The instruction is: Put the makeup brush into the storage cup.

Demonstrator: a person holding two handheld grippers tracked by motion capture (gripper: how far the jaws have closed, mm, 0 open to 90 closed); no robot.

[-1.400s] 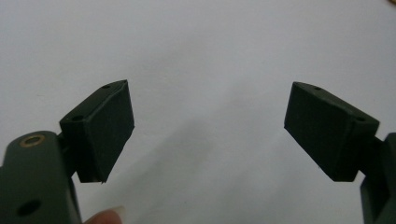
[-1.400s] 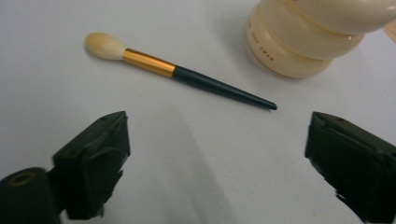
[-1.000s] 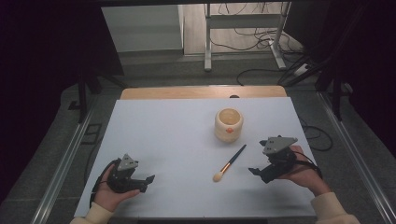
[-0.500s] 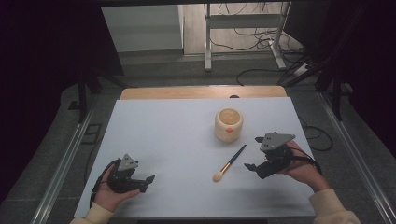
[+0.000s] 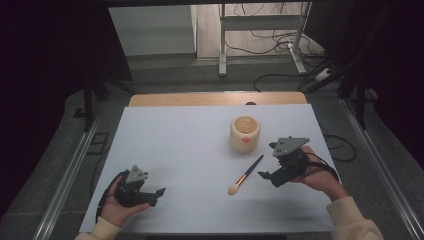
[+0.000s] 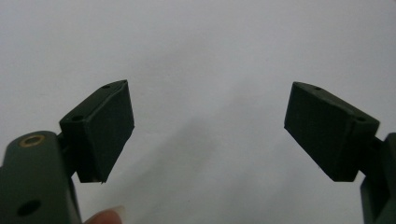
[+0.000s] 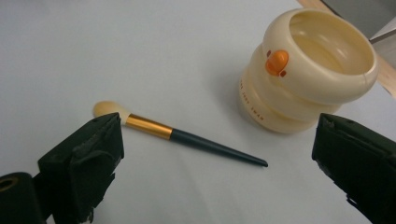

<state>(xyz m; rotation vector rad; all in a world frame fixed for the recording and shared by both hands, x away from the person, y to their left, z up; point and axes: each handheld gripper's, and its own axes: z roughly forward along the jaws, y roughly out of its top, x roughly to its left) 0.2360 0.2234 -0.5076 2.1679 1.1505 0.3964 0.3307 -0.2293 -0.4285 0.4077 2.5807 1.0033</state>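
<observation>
Clearly your right claw (image 5: 266,161), spread wide, faces the makeup brush (image 7: 180,136) at its ten o'clock, ready to straddle it; left claw (image 6: 205,130) spread, empty.

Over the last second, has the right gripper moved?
Yes. In the high view the right gripper has shifted slightly left, toward the brush and nearer the cream pot; both objects stayed put.
</observation>
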